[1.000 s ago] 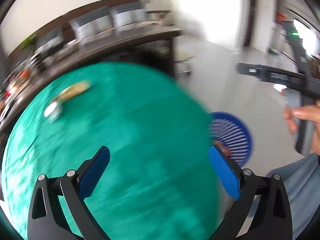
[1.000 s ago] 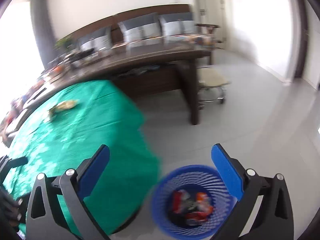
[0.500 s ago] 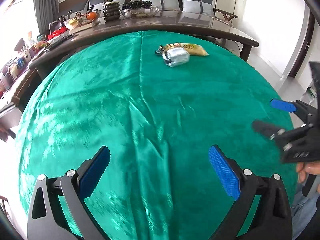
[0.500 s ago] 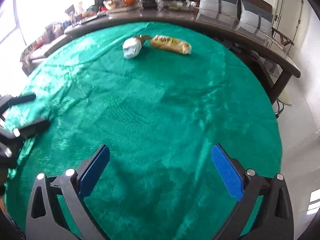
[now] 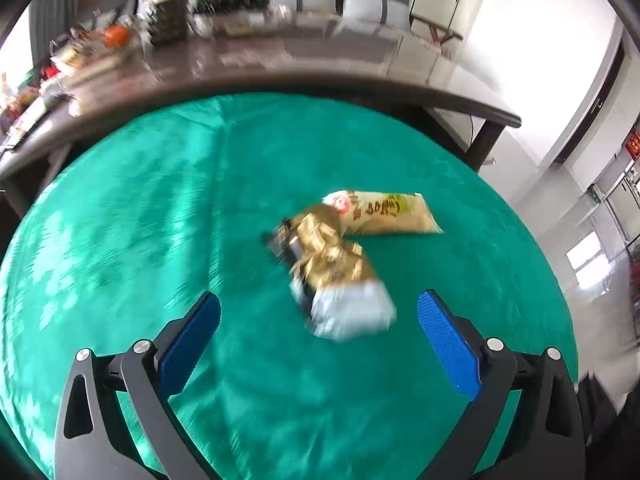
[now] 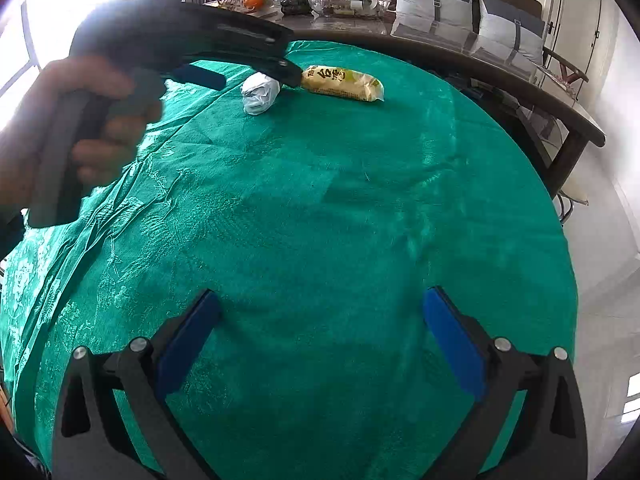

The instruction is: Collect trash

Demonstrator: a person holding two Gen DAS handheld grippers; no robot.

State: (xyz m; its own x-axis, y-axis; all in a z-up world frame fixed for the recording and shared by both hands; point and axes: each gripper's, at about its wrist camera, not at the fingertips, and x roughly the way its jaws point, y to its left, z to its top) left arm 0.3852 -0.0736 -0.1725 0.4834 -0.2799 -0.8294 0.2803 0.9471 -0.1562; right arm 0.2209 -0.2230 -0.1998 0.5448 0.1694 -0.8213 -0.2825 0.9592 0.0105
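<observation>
Left wrist view: left gripper [image 5: 318, 344] is spread wide, empty, and the crumpled gold-and-white wrapper [image 5: 336, 276] sits just ahead of it on the green counter [image 5: 160, 200], touching the yellow snack packet [image 5: 380, 214] beyond. I'd straddle the white end, then squeeze.

Right wrist view: right gripper [image 6: 320, 344] is spread too, empty, well back from that wrapper [image 6: 260, 92].

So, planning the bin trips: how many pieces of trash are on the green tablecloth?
2, touching: a crumpled gold-and-white wrapper before the left gripper, a yellow packet just behind it.
</observation>
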